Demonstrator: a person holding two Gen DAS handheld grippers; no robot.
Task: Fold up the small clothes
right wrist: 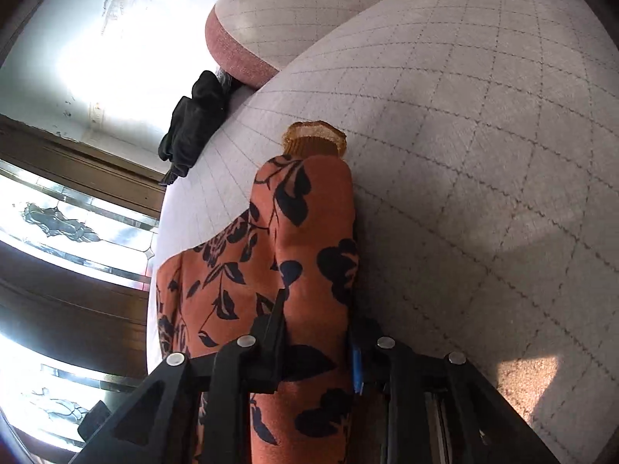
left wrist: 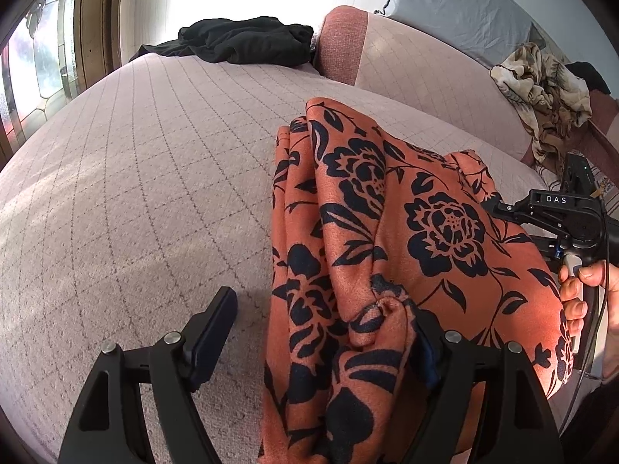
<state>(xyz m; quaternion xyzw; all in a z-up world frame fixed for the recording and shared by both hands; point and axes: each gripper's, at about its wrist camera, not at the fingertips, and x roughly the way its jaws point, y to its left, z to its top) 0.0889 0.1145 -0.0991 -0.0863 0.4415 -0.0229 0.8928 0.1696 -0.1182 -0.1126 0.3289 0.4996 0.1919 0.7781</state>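
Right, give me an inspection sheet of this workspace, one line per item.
Surface: quilted pinkish sofa seat, checked stitching.
Job's things: orange floral garment, bunched in loose folds on the seat.
Clutter: black garment at the far end; beige patterned cloth heaped by the backrest.
Grippers: left gripper open, one finger against the cloth; right gripper shut on a fold of the orange floral garment.
Cables: thin black cable beside the person's hand.
Surroundings: patterned glass door, pale wall.
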